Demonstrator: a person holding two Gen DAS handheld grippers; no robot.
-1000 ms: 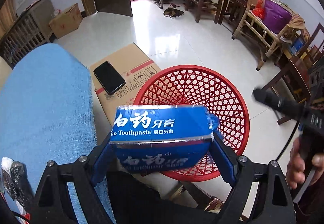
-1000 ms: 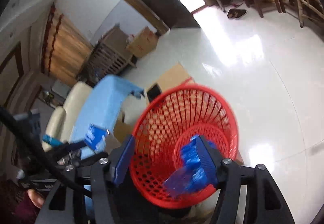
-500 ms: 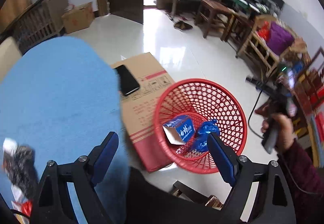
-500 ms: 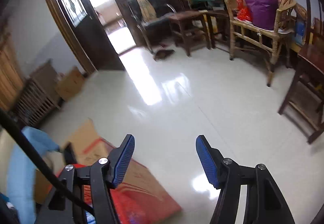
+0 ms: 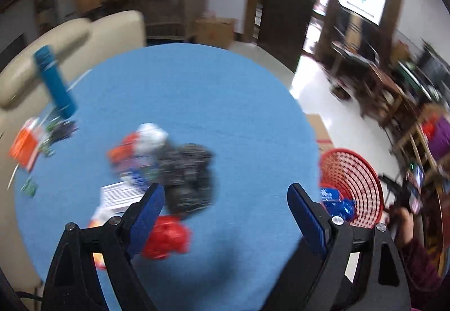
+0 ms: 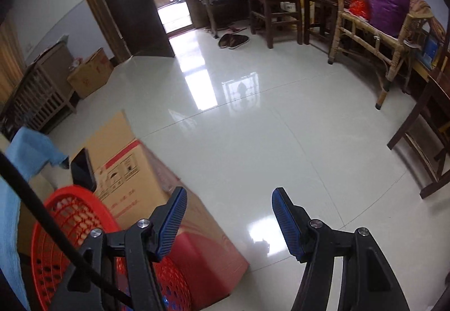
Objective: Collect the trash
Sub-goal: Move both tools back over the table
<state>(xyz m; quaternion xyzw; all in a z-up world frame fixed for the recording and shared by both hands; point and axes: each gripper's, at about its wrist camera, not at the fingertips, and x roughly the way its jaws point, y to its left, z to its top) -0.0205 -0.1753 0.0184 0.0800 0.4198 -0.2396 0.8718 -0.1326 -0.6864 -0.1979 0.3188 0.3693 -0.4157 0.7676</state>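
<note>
your left gripper (image 5: 225, 201) is spread apart w/ nothing between the pads, hanging over the blue-covered tabletop (image 5: 213, 103). the left wrist view is smeared w/ motion blur, so details are soft. nearest, at 7 o'clock by the left finger, a crumpled red wrapper (image 5: 166, 238) lies on the cloth. just past it toward 11 o'clock sits a dark crumpled bag (image 5: 187, 177), touching a mixed heap of red, white and blue scraps (image 5: 137, 148) and a white printed sheet (image 5: 119, 194). farther at 9-10 o'clock: an orange box (image 5: 24, 146), small green bits (image 5: 29, 188), and a blue tube (image 5: 54, 84) standing tilted near the cloth's edge. a cream sofa (image 5: 84, 30) sits beyond.

at 3 o'clock off the tabletop's edge, the red basket (image 5: 357, 179) sits lower down, w/ a blue toothpaste box (image 5: 329, 194) and blue crumpled wrapper (image 5: 341, 207) already in it. beside it, your right hand (image 5: 403, 226) shows, blurred.

your right gripper (image 6: 229, 222) is also spread apart and empty, pointed at the shiny floor (image 6: 253, 120). basket rim (image 6: 60, 198) at 8 o'clock, close, w/ a cardboard box (image 6: 132, 170) just behind it and a black phone (image 6: 83, 169) on top. far at 12-2 o'clock: shoes (image 6: 233, 40), wooden stools, a wicker chair (image 6: 374, 30) w/ a purple cushion (image 6: 388, 9).
</note>
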